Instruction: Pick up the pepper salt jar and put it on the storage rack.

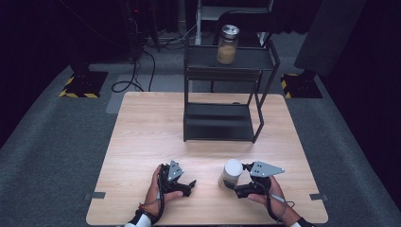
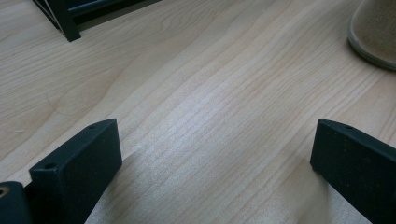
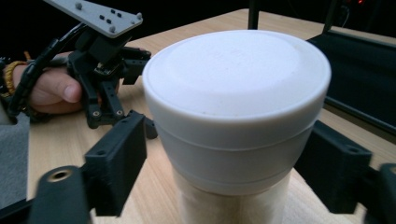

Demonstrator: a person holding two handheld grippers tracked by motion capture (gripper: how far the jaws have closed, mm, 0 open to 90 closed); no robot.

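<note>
Two grippers rest low over the wooden counter: the right gripper has its jaws pressed against the sides of a white-lidded jar standing near the front edge, while the left gripper, just beside it, stays spread with nothing between its jaws.

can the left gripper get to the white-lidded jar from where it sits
Probably yes. The left gripper rests on the table with jaws open, bare wood between it and the white-lidded jar. But the right gripper already brackets that jar.
</note>
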